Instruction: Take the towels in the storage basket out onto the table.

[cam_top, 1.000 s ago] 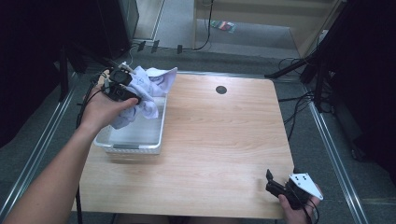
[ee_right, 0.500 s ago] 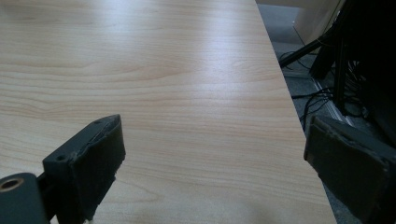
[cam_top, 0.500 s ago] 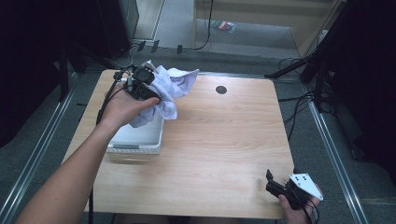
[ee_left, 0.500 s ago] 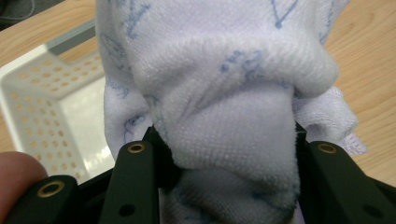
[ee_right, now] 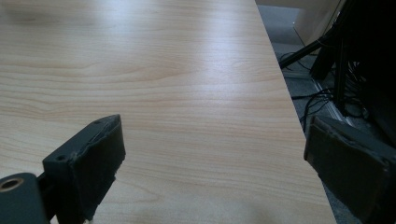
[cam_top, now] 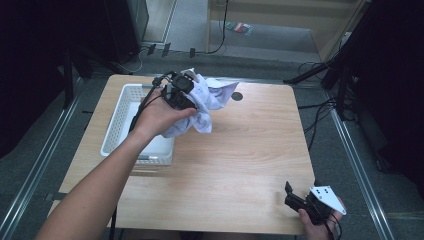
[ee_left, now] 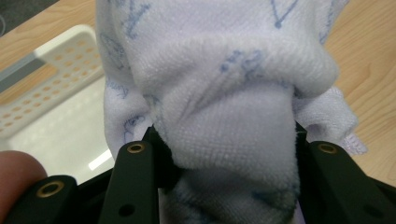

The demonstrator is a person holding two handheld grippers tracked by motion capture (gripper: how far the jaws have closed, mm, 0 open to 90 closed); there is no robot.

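Carrying white towel [cam_top: 207, 102] clamped in left gripper [cam_top: 186, 96], now moved right off basket [cam_top: 116, 120] over table [cam_top: 250, 150]; right gripper [cam_top: 295, 197] idle, jaws wide.

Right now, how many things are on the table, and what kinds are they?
Towel: 1, bunched in the left gripper
Basket: 1, white
Grippers: 2, the right gripper at the table's near edge
Total: 4
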